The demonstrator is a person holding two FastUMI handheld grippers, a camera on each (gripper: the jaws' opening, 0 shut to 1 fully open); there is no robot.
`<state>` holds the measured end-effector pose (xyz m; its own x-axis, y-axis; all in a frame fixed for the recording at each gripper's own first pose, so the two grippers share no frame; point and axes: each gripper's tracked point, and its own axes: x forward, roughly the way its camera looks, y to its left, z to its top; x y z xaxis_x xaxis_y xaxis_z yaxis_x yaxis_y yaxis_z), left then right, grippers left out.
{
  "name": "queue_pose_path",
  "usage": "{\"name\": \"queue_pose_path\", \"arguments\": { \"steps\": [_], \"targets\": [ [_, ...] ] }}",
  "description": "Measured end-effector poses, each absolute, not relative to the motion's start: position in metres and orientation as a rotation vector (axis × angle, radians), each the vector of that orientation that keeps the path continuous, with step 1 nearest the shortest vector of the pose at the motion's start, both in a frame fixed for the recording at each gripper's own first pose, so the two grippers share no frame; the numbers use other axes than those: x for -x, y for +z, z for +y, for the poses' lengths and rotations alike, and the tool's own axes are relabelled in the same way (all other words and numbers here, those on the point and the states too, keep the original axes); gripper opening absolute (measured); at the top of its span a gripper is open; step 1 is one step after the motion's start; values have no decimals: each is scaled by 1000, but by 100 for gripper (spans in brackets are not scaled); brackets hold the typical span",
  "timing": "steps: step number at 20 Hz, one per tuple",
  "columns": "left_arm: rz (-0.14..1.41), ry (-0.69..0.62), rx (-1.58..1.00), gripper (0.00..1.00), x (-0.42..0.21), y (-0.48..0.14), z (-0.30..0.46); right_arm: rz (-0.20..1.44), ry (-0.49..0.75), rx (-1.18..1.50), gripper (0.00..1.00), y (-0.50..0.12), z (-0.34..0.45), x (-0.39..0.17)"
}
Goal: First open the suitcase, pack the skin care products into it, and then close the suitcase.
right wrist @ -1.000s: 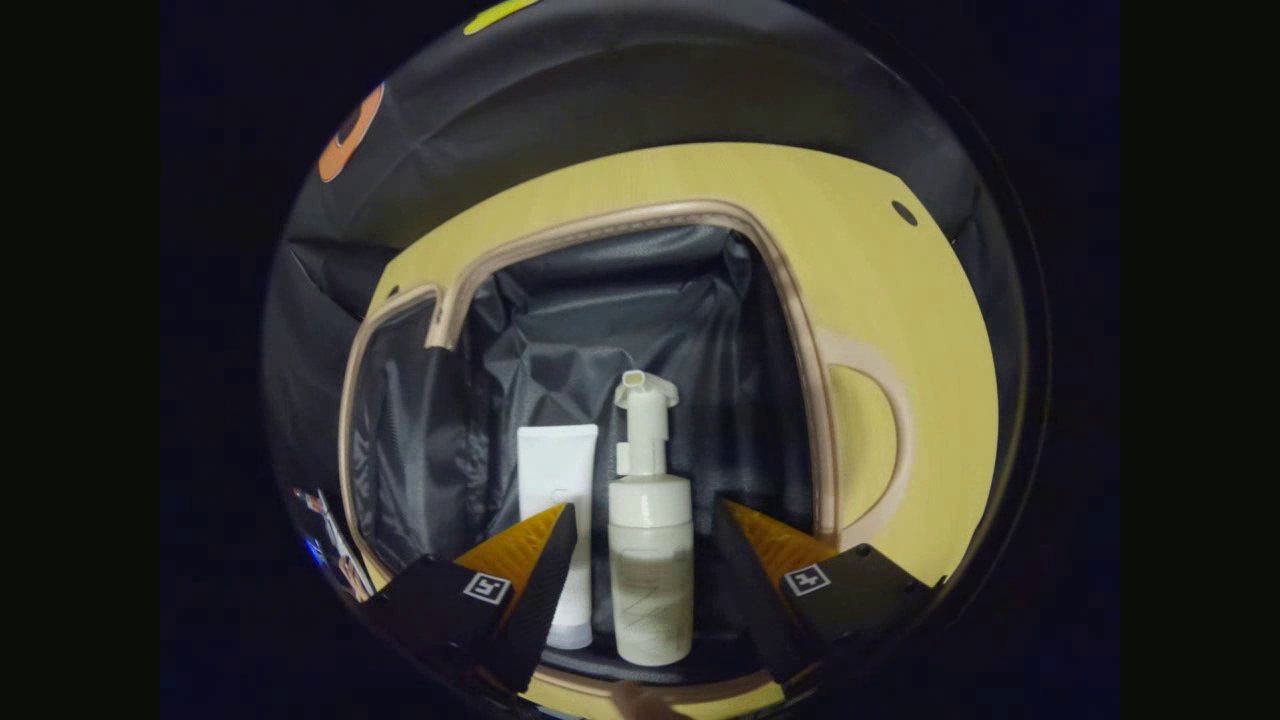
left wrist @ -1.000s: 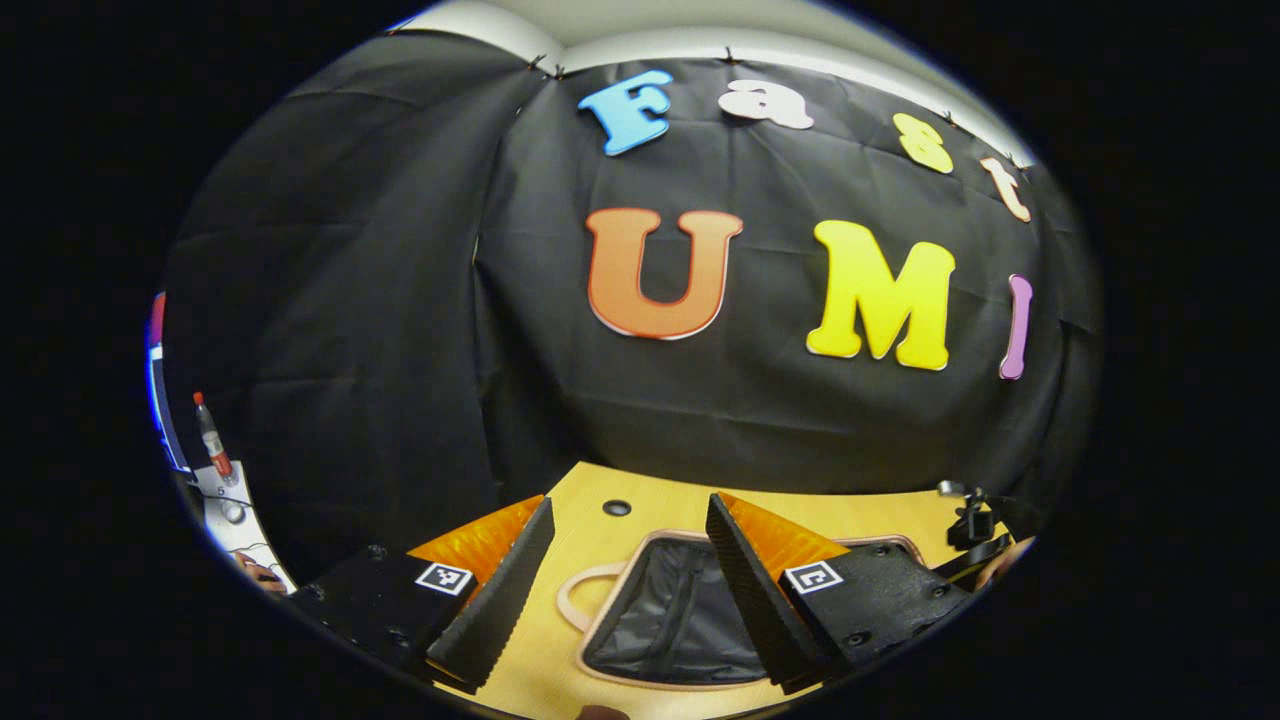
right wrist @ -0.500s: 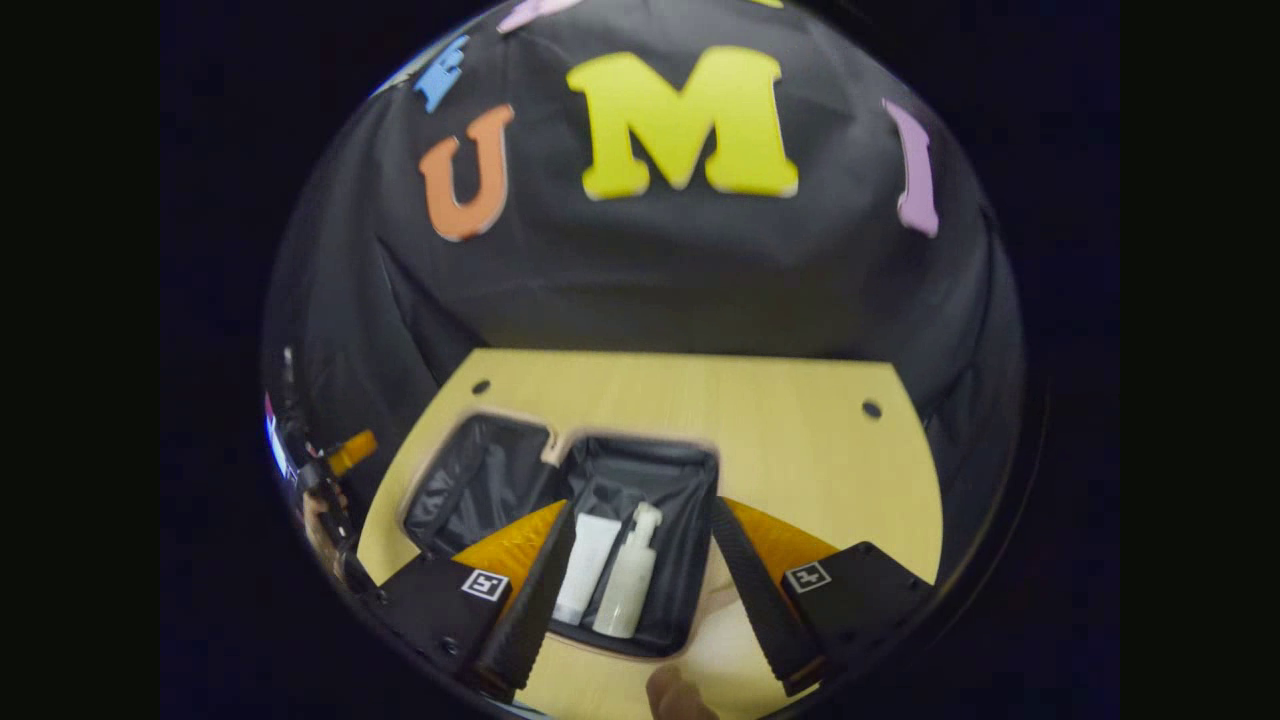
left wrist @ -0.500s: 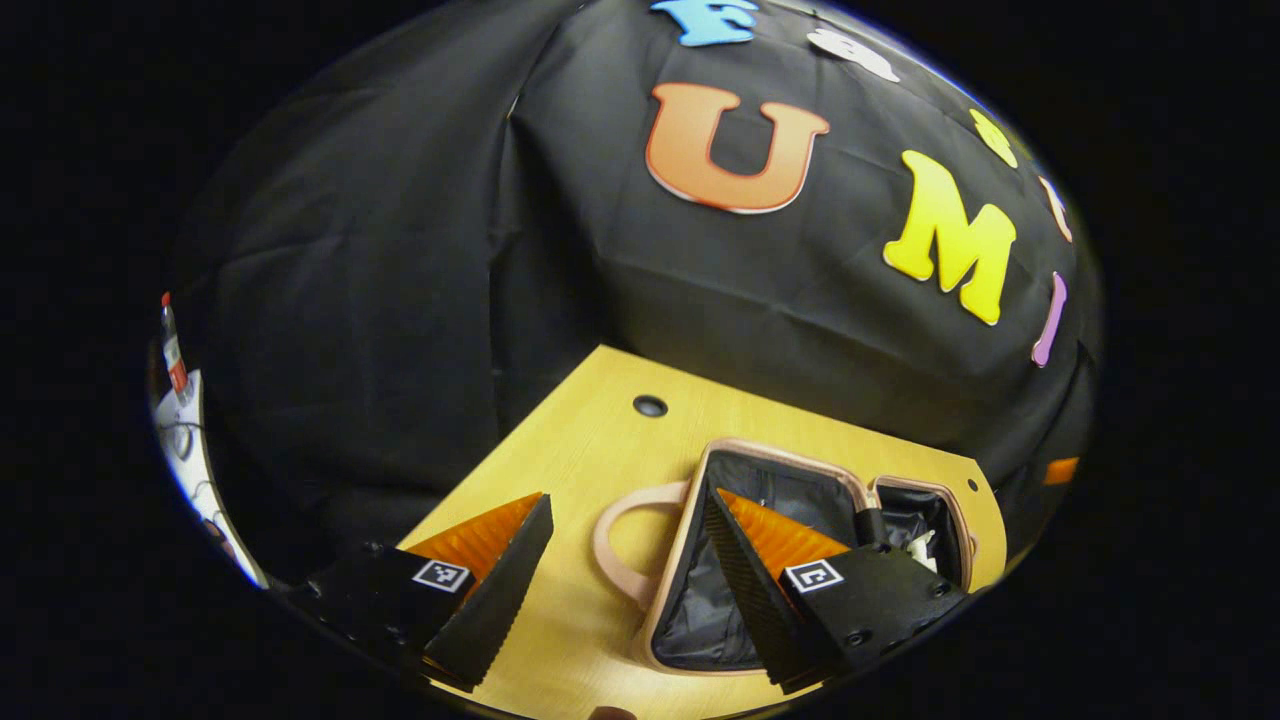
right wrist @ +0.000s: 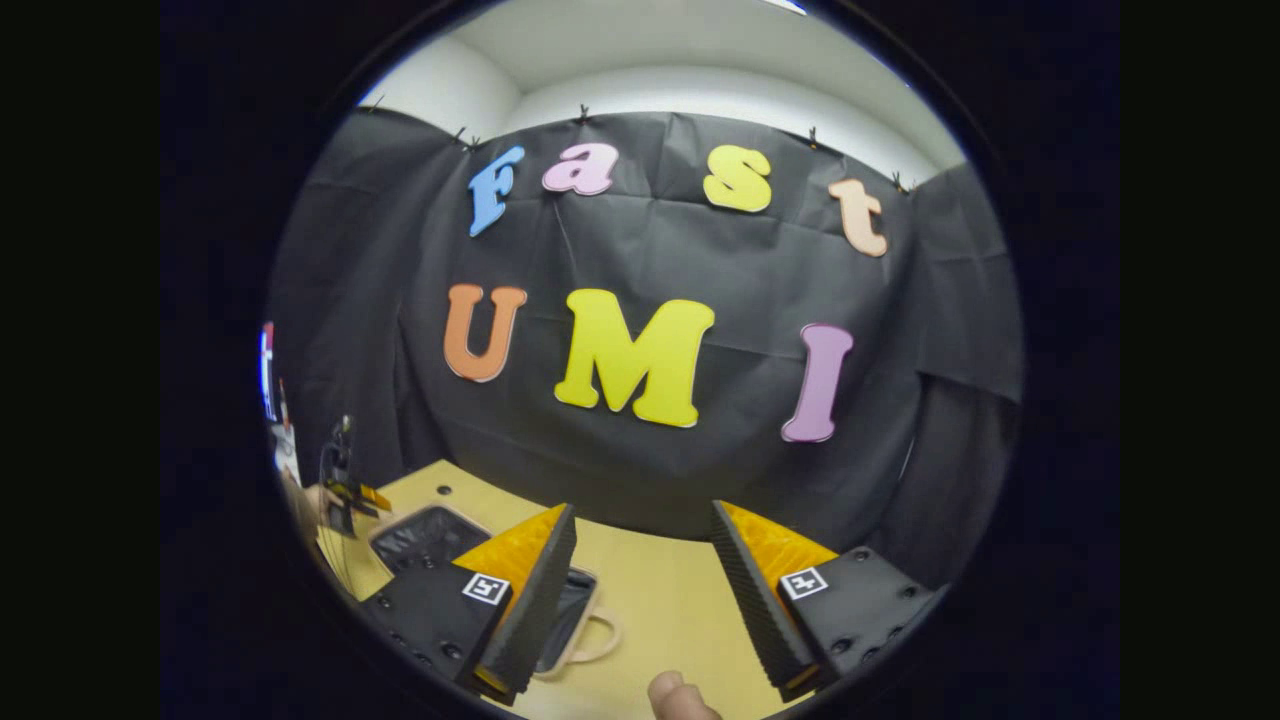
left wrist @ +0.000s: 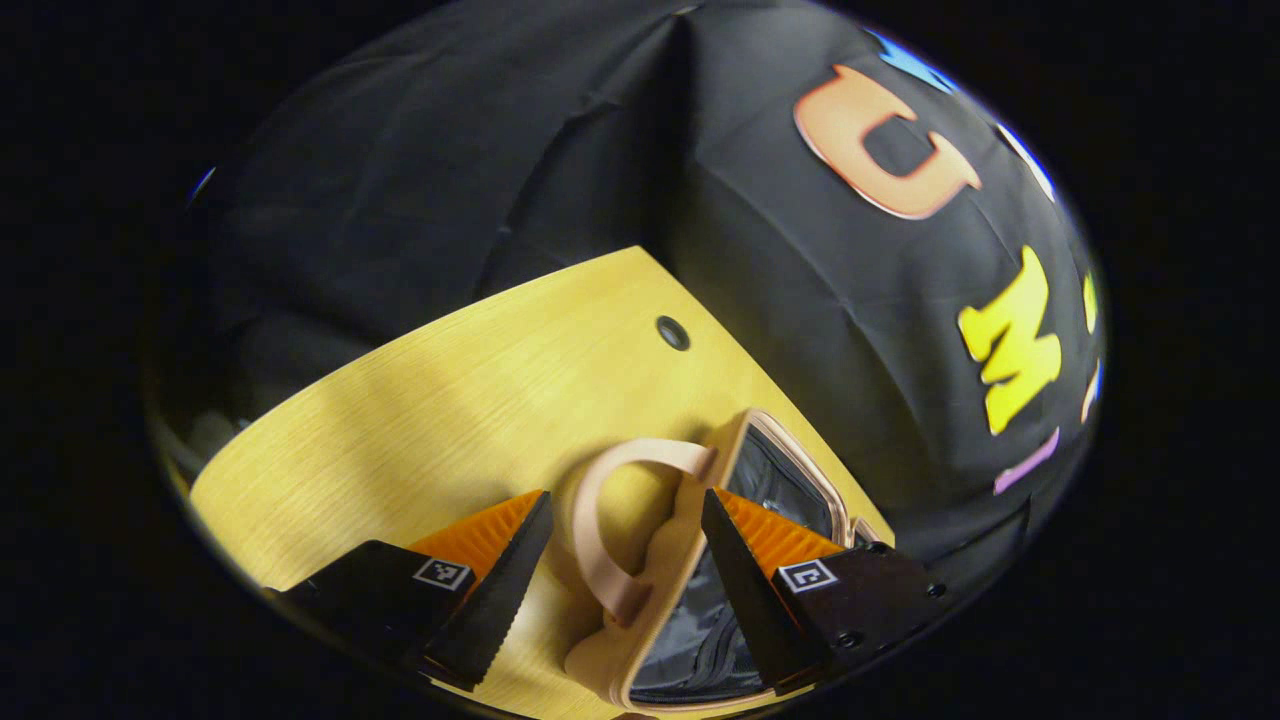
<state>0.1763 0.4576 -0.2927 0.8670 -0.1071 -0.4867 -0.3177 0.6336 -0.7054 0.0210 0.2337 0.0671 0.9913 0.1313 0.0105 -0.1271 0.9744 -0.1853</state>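
Left gripper (left wrist: 625,560), spread, straddling the open suitcase's (left wrist: 690,640) handle (left wrist: 600,540) on the counter (left wrist: 450,400), apparently to swing it closed; right gripper (right wrist: 640,590) spread, empty

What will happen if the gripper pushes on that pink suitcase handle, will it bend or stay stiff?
The handle is a thick moulded loop joined to the rim, so it probably stays stiff. The suitcase looks small and lies on smooth wood, so a push would likely slide it. Its black lining looks floppy.
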Motion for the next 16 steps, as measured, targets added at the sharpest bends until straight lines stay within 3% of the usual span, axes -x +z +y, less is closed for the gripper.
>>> {"name": "queue_pose_path", "arguments": {
  "steps": [1, 3, 4, 5, 6, 10, 16],
  "targets": [
    [522, 133, 962, 100, -177, -298, 458, -32, 114, 192, 79, 71, 229, -17],
    [542, 148, 1087, 91, -181, -312, 457, -68, 93, 188, 79, 84, 224, -9],
    [551, 115, 1128, 84, -180, -314, 450, -84, 83, 198, 79, 87, 221, -7],
    [556, 103, 1144, 67, -181, -317, 445, -96, 80, 210, 79, 88, 219, -5],
    [561, 100, 1159, 81, -182, -319, 442, -98, 76, 218, 79, 87, 219, -4],
    [590, 132, 1211, 17, -184, -327, 437, -84, 77, 249, 80, 81, 214, 1],
    [592, 93, 1088, 5, -175, -306, 440, -73, 59, 229, 80, 74, 201, 5]
  ]
}}
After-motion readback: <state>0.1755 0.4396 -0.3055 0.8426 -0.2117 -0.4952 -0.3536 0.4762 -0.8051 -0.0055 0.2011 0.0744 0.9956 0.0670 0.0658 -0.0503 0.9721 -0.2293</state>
